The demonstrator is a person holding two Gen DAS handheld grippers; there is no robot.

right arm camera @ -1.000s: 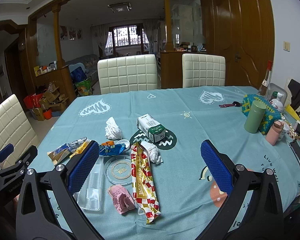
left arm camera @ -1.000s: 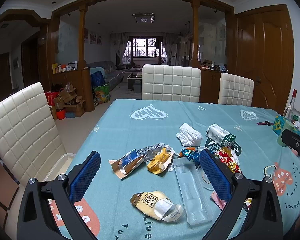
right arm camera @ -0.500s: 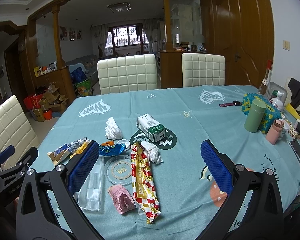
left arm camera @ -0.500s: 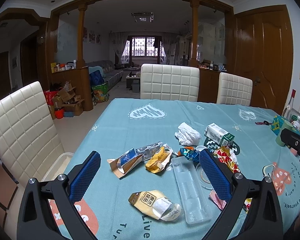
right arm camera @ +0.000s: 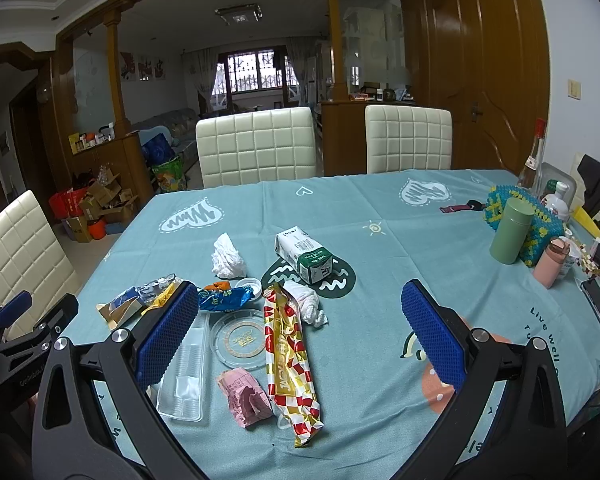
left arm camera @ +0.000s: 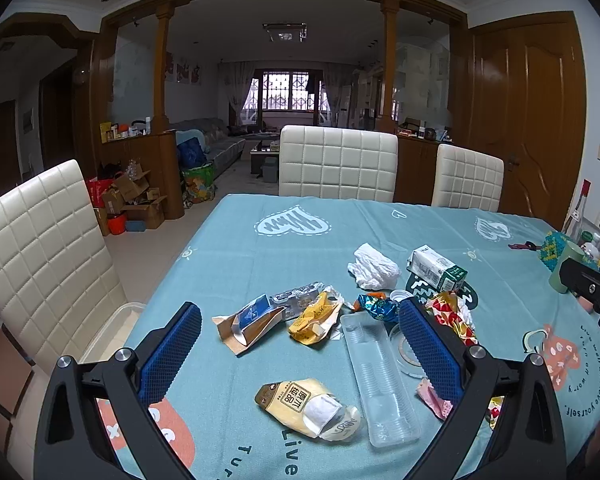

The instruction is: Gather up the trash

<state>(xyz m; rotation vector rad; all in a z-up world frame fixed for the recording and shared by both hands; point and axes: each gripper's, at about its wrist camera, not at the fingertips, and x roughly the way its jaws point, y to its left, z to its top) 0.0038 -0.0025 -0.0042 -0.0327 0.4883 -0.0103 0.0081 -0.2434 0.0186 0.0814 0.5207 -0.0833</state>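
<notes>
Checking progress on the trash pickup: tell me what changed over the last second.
Almost nothing. The left tongs drifted very slightly, shifting that view a touch; nothing was gripped or released. The right tongs stayed open and empty, and the wrappers on the table lie as before.

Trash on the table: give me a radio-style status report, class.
Left gripper open, empty. Right gripper open, empty. Wrappers, clear tray, milk carton all on tablecloth, untouched. Nothing blocking.

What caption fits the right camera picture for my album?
Open right claw hovering over wrappers on a teal tablecloth.
</notes>
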